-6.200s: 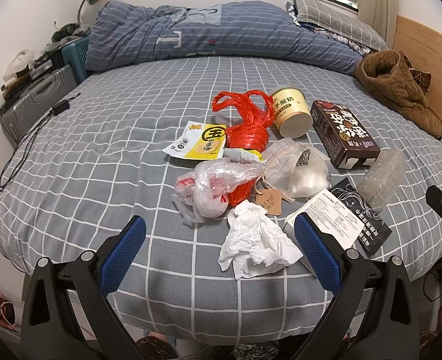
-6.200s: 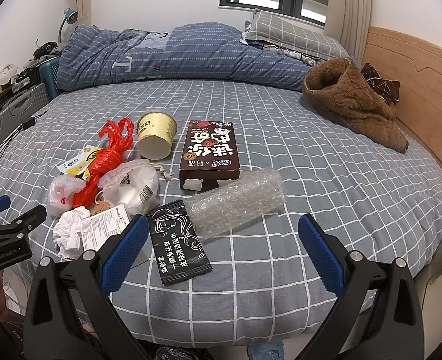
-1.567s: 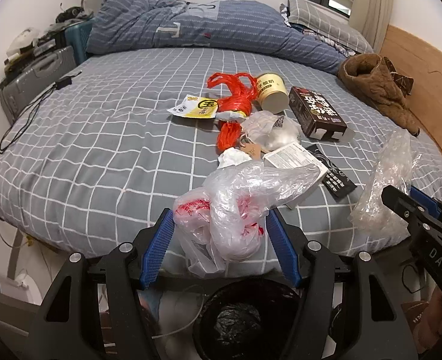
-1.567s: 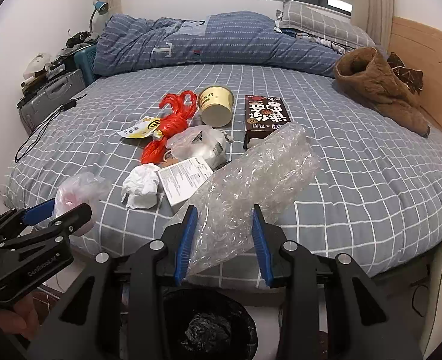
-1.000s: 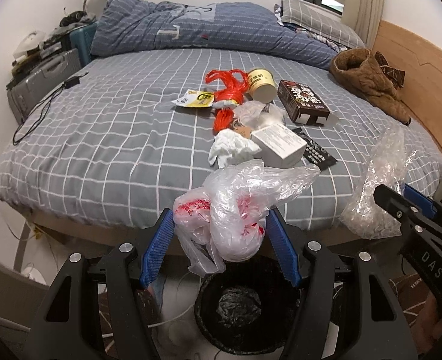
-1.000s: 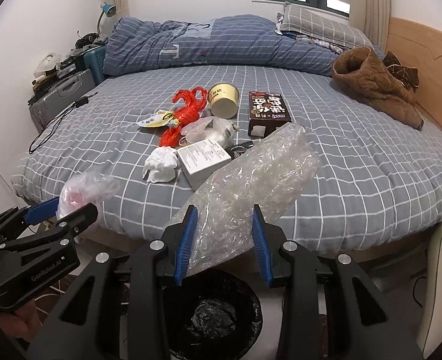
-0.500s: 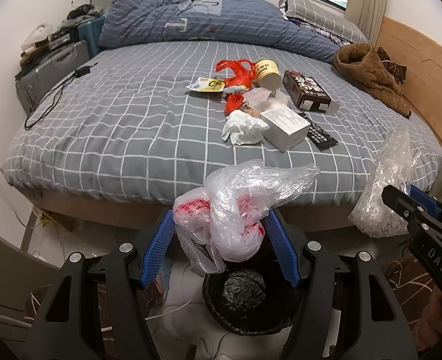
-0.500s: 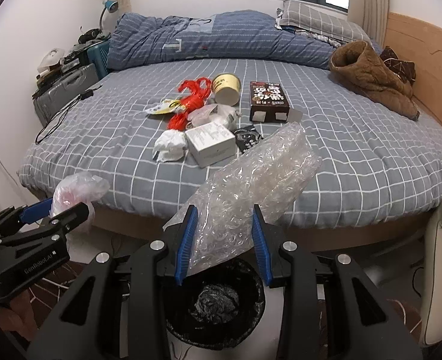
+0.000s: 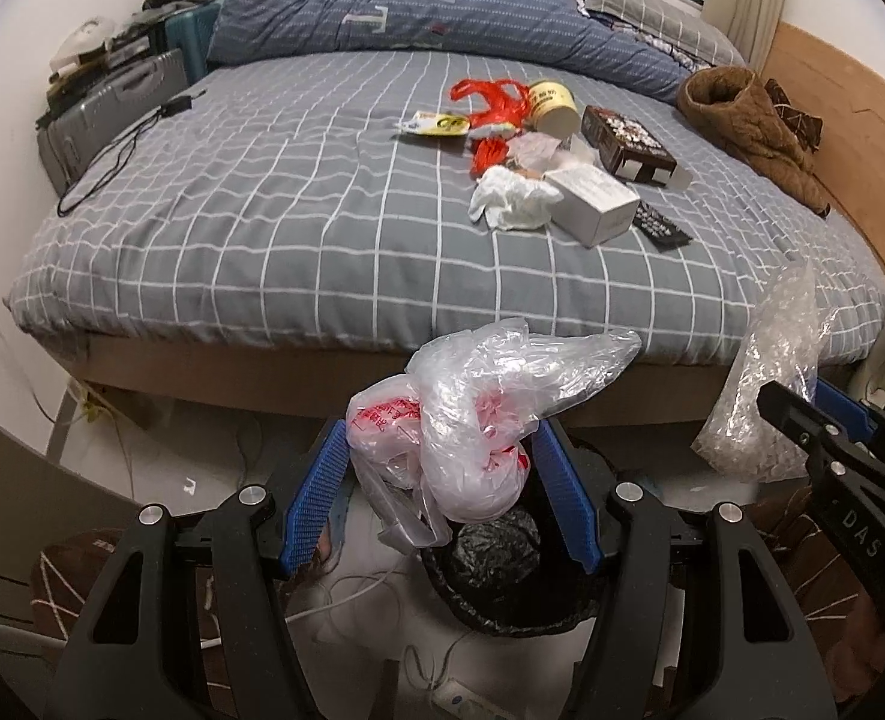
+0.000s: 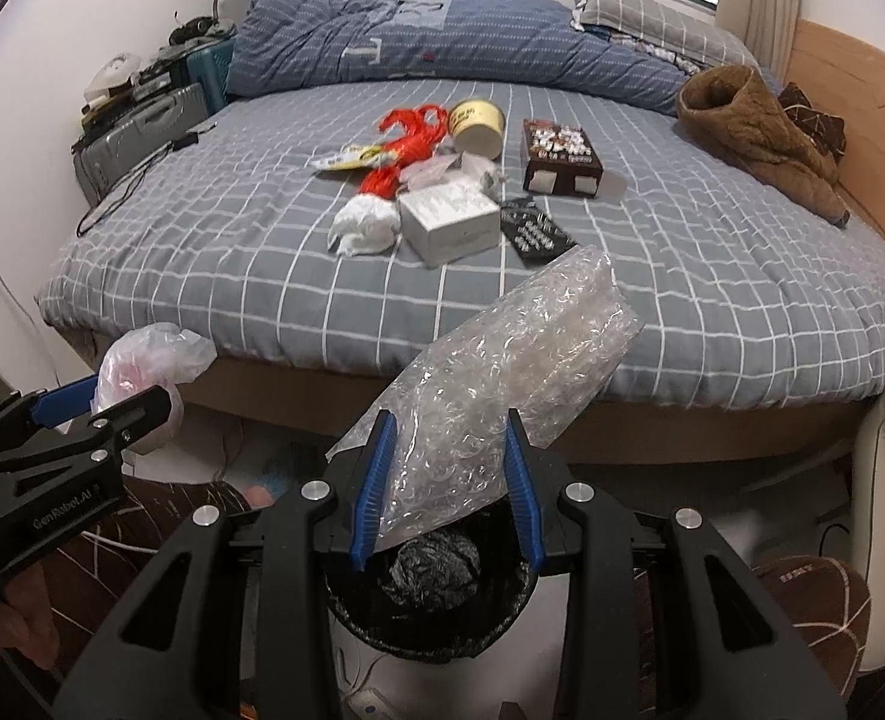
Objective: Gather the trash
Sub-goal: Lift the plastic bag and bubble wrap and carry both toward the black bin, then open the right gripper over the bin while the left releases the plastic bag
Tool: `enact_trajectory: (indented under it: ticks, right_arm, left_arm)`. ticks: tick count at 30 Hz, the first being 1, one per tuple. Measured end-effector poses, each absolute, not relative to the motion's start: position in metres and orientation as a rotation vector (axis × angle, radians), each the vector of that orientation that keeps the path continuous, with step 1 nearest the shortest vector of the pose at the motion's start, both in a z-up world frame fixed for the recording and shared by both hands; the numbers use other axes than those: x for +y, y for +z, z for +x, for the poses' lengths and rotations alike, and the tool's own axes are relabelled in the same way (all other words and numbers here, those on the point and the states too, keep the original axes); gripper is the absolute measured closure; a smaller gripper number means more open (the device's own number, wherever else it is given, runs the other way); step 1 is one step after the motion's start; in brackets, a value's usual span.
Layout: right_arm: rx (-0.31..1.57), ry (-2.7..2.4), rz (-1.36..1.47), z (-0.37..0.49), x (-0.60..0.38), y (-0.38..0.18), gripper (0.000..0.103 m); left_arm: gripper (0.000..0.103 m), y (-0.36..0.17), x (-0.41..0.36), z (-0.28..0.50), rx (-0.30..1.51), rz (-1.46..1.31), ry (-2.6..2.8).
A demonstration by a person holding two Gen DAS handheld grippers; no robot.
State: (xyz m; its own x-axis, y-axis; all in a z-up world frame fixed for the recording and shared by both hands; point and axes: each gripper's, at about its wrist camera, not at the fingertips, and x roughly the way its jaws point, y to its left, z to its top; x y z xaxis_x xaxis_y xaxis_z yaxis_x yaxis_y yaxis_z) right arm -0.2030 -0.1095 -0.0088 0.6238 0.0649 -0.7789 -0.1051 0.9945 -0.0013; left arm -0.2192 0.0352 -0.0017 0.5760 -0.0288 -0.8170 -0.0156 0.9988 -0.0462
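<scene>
Trash bin [image 9: 502,588], black-lined, on the floor at the foot of the bed [image 9: 322,210]: the landmark for both entries.

Left wrist view. Left gripper [image 9: 439,492] clamped on a crumpled clear plastic bag with red print [image 9: 472,414]. Bag hangs over the bin's near-left rim, its lower bulge overlapping the opening; its long tail points up and right, away from the bin. Right gripper's load shows at the right, beside and above the bin. Remaining litter, among it a white box [image 9: 592,207] and a tissue wad [image 9: 511,198], lies on the bed well beyond the bin.

Right wrist view. Right gripper [image 10: 448,480] closed around a bubble wrap sleeve [image 10: 502,384]. Sleeve's long axis runs from lower left, just above the bin [image 10: 430,606], up toward the bed; its lower end sits over the opening, more squarely than the left load. Judged: a release drops either item bin-ward, the right one being better centred.
</scene>
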Motion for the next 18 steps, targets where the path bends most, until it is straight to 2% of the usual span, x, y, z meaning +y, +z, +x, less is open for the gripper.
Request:
enact_trajectory:
  ticks: [10,18]
  right_arm:
    - [0.964,0.091,-0.048,-0.201,-0.110,-0.047,0.069]
    - [1.015,0.096,-0.056,-0.193,-0.113,-0.082,0.069]
  left_arm:
    - [0.041,-0.035,0.038,-0.215,1.012,-0.055,-0.007]
    - [0.041,-0.083,0.033,-0.199,1.089,-0.049,-0.028]
